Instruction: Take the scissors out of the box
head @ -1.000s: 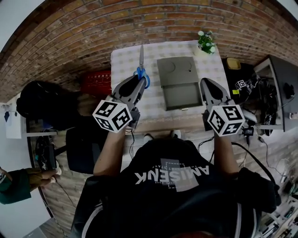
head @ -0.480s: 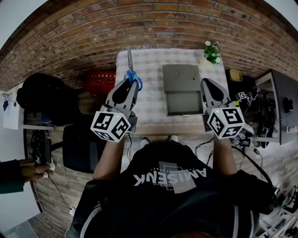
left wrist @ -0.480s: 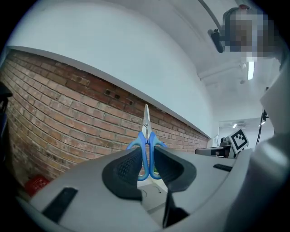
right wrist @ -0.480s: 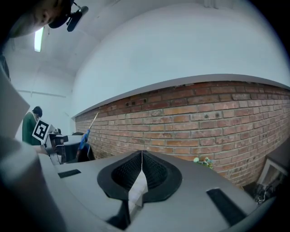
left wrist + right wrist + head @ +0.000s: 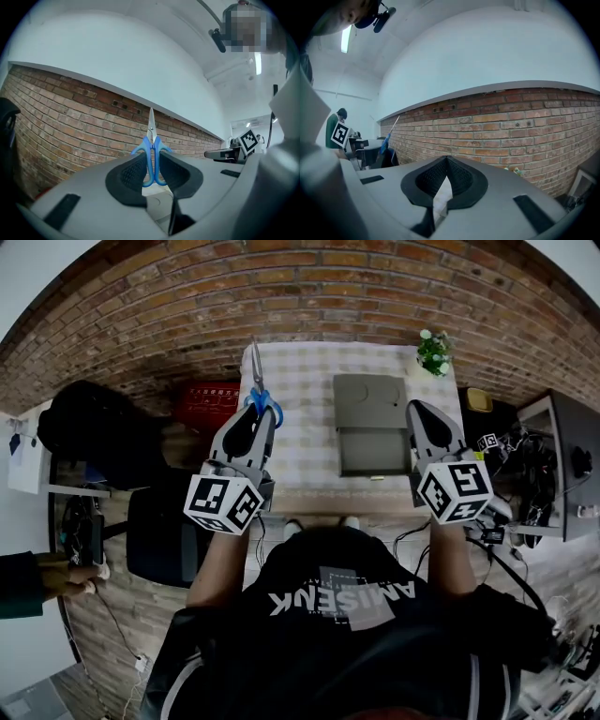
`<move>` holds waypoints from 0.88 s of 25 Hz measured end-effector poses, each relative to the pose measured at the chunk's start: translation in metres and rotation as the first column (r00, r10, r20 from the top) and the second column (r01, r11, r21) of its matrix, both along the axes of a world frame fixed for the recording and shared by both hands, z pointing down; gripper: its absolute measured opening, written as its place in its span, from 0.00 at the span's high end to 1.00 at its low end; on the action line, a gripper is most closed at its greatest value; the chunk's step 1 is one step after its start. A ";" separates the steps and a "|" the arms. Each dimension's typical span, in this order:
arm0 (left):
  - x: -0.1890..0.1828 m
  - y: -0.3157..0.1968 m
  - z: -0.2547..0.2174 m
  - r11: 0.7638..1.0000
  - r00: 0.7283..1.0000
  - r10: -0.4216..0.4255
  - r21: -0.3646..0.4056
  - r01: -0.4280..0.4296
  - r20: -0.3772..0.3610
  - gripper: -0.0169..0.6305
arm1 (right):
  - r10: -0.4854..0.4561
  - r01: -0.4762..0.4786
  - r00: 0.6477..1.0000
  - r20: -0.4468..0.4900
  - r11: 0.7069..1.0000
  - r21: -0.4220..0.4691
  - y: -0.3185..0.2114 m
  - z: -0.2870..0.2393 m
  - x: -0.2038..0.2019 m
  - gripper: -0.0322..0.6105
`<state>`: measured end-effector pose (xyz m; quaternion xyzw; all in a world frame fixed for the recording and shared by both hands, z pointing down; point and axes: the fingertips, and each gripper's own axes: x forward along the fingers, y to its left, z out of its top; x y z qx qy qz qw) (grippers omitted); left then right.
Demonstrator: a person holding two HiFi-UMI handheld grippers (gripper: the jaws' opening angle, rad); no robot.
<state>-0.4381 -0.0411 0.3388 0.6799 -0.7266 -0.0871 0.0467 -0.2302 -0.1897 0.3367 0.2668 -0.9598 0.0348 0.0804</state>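
Blue-handled scissors [image 5: 259,395] stand with their steel blades pointing away from me, over the left edge of the checked table [image 5: 305,381]. My left gripper [image 5: 265,413] is shut on their handles. In the left gripper view the scissors [image 5: 151,140] stick up between the pads of the left gripper [image 5: 152,159]. The grey box [image 5: 370,423] lies open on the table, its inside bare. My right gripper [image 5: 415,409] hovers at the box's right side, shut with nothing in it. In the right gripper view its tips [image 5: 447,159] meet, and the scissors [image 5: 386,140] show far left.
A small potted plant [image 5: 434,351] stands at the table's far right corner. A red crate [image 5: 202,404] and a black seat [image 5: 89,437] lie left of the table, with a dark stool [image 5: 159,540] nearer. A cluttered desk [image 5: 553,456] is right. A brick wall runs behind.
My left gripper has carried the scissors to the left, from over the table to its left edge, and a little higher. The right gripper has risen slightly beside the box.
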 end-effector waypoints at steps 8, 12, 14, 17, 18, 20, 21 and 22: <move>-0.001 0.004 -0.002 1.000 1.000 -0.019 0.012 0.019 0.007 0.83 | 0.002 -0.003 1.000 0.003 1.000 0.024 -0.002 -0.007 0.000 0.89; -0.001 0.005 -0.003 1.000 1.000 -0.023 0.015 0.023 0.015 0.83 | -0.002 0.002 1.000 -0.004 1.000 0.031 0.000 -0.007 -0.001 0.89; 0.000 0.004 -0.004 1.000 0.999 -0.022 0.015 0.022 0.027 0.83 | -0.010 0.010 1.000 -0.002 0.999 0.037 0.001 -0.009 -0.002 0.89; 0.000 0.003 -0.004 1.000 0.999 -0.027 0.015 0.026 0.043 0.83 | -0.008 0.008 1.000 0.001 0.999 0.048 0.001 -0.011 -0.002 0.89; -0.001 0.003 -0.004 0.999 0.999 -0.029 0.015 0.029 0.043 0.83 | -0.007 0.007 1.000 0.001 0.999 0.050 0.001 -0.011 -0.002 0.89; -0.001 0.002 -0.003 0.999 0.999 -0.029 0.014 0.029 0.041 0.83 | -0.008 0.008 1.000 0.000 0.999 0.053 0.000 -0.012 -0.002 0.89; -0.001 0.002 -0.004 1.000 0.999 -0.028 0.014 0.027 0.042 0.83 | -0.009 0.009 1.000 0.001 0.999 0.052 0.000 -0.012 -0.002 0.89; -0.001 0.002 -0.004 1.000 0.999 -0.026 0.014 0.026 0.045 0.83 | -0.010 0.010 1.000 0.002 0.999 0.050 0.000 -0.012 -0.002 0.89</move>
